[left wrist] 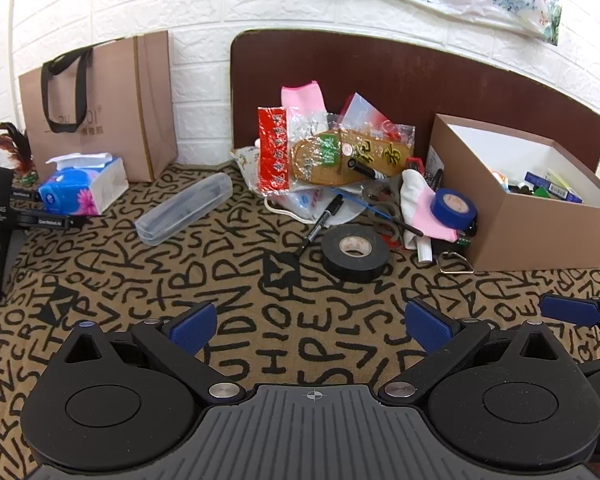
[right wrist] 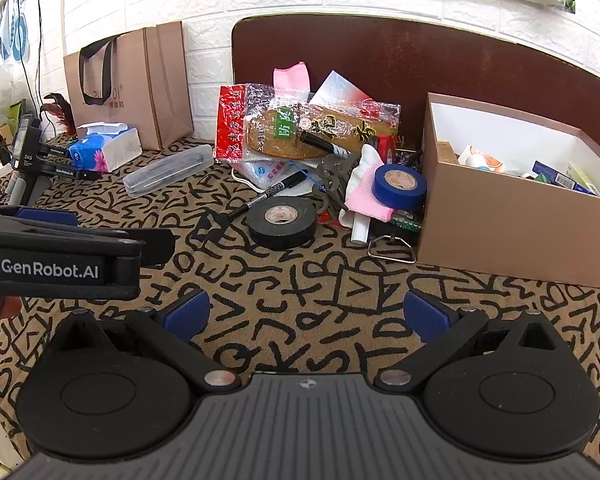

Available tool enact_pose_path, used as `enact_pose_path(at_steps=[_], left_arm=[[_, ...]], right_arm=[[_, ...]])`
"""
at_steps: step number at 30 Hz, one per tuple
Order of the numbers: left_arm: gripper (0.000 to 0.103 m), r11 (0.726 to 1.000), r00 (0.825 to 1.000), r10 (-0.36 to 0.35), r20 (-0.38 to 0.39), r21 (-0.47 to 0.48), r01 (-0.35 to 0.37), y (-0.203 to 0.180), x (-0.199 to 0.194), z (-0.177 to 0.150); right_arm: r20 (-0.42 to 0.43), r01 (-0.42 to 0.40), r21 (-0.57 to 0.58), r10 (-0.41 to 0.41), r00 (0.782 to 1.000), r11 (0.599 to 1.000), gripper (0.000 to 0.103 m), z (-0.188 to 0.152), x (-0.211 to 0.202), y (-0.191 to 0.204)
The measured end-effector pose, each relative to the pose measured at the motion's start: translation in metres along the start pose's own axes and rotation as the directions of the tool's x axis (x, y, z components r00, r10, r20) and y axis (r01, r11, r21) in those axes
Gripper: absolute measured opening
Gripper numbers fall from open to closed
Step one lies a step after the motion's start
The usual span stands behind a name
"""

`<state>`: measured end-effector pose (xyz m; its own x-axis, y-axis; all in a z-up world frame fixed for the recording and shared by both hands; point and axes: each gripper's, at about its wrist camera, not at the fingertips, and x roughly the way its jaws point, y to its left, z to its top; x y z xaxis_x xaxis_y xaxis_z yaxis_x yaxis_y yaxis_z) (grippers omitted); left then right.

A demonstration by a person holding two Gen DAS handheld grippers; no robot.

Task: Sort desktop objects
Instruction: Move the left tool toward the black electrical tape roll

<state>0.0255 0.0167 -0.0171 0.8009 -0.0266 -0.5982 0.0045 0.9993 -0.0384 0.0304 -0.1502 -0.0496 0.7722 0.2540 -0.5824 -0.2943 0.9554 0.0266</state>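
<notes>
- My left gripper [left wrist: 312,326] stands with jaws fully spread, nothing between the blue pads [left wrist: 194,326], hovering over the lettered tablecloth [left wrist: 236,292] and tilted down towards it.
- My right gripper [right wrist: 308,316] is likewise spread wide and empty; its pads touch nothing.
- The items for sorting lie in a heap against the brown board [left wrist: 380,68]: a black tape roll [left wrist: 356,253] flat on the cloth at the front, a black marker [left wrist: 324,218] just left of it, a blue tape roll [left wrist: 453,208] tilted on a pink-and-white sock [left wrist: 424,208], and packaged insoles [left wrist: 352,156] behind.
- A clear plastic case [left wrist: 184,208] lies apart, left of the heap.
- The open cardboard box [left wrist: 540,232] sits right of the heap and holds several small items.
- A tissue pack [left wrist: 84,186] and a paper bag [left wrist: 100,104] stand at far left.
</notes>
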Motion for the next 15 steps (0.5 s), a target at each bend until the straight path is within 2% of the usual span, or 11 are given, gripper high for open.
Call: enact_pose_path(at_steps=[15], left_arm=[[0.103,1.000,0.999,-0.005,-0.041,-0.002,0.005,0.003,0.023,0.007]], right_arm=[[-0.023,-0.029,-0.013,0.029,0.999,0.999,0.103,0.002,0.019,0.002]])
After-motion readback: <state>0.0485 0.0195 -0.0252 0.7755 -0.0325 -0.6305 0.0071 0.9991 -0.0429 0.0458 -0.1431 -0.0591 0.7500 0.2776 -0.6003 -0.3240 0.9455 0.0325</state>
